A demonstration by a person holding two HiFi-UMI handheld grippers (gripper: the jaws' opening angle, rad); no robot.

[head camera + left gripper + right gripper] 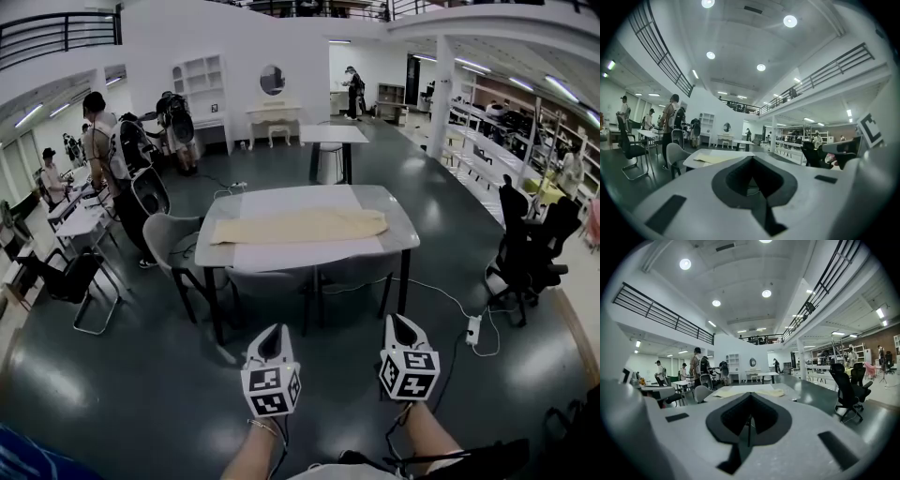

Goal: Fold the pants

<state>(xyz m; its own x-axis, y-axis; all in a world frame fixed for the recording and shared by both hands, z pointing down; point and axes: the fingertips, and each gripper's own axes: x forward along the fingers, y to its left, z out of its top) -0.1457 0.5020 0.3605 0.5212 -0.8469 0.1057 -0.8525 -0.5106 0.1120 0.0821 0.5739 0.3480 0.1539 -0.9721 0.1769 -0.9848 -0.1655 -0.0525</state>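
Beige pants (300, 225) lie flat and stretched out lengthwise across a grey table (398, 236) some way ahead of me. Both grippers hang low in the head view, over the dark floor and well short of the table. The left gripper (272, 331) and the right gripper (397, 321) point toward the table, side by side. Both are shut with nothing between the jaws. In the left gripper view the gripper (752, 158) has its jaws meeting at a seam, with the pants (715, 158) far beyond. The right gripper (750, 395) shows the same, with the pants (772, 392) beyond it.
Grey chairs stand at the table's left (169, 234) and tucked under its near side (272, 281). Black office chairs (525, 244) stand at the right. A power strip (473, 330) with cables lies on the floor. People (103, 141) stand by desks at the left.
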